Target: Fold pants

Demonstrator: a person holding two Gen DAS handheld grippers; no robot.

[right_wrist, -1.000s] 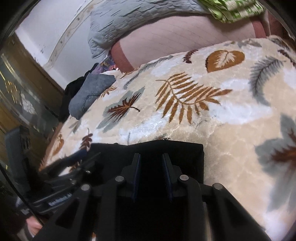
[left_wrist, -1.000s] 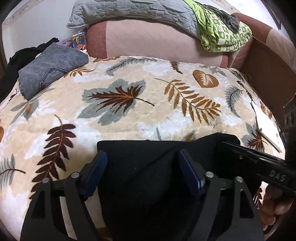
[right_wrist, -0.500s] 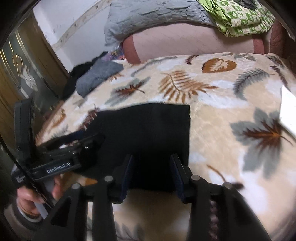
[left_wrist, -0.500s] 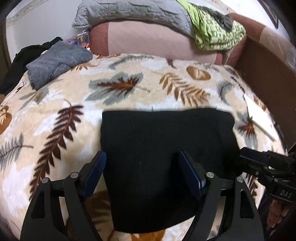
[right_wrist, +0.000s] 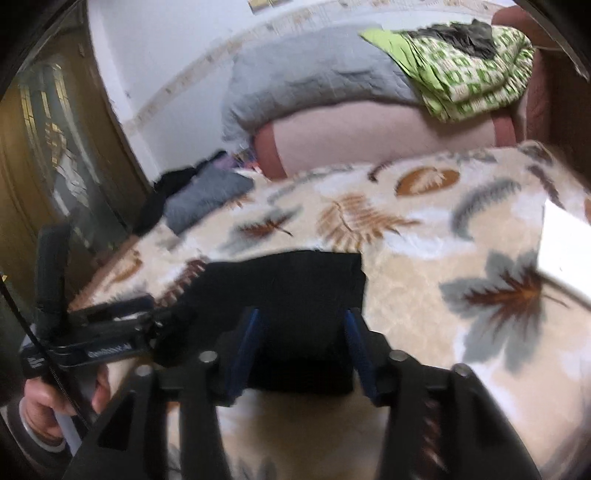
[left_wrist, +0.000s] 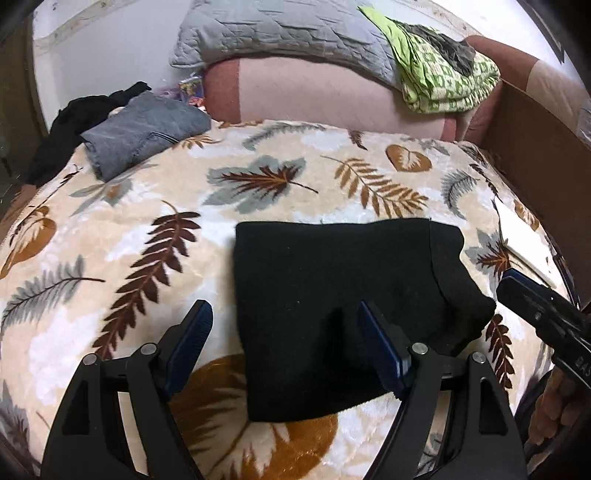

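The pants [left_wrist: 332, 306] lie folded into a black rectangle on the bed [left_wrist: 110, 258], on a leaf-print blanket, near its front edge. The far edge of the fold runs straight across; the right side bulges out in a thicker layer.

The left tool [left_wrist: 284, 336] hangs above the near left part of the pants with its jaws spread wide and nothing between them. Its left finger sits over bare blanket just beside the pants' left edge, its right finger over the black cloth.

The right tool [right_wrist: 301, 341] hovers at the near right corner of the pants, jaws apart, gripping nothing. This view is blurred, so whether the pads touch the cloth cannot be told. The left tool shows in it at the left, held in a hand [right_wrist: 48, 406].

At the far left of the bed lie grey jeans [left_wrist: 144, 133] with a black garment [left_wrist: 74, 122] beside them. A pink bolster [left_wrist: 325, 92] runs along the back, topped by a grey quilt [left_wrist: 288, 33] and a green patterned cloth [left_wrist: 443, 81]. A white sheet [right_wrist: 565, 243] lies at the right edge of the bed.
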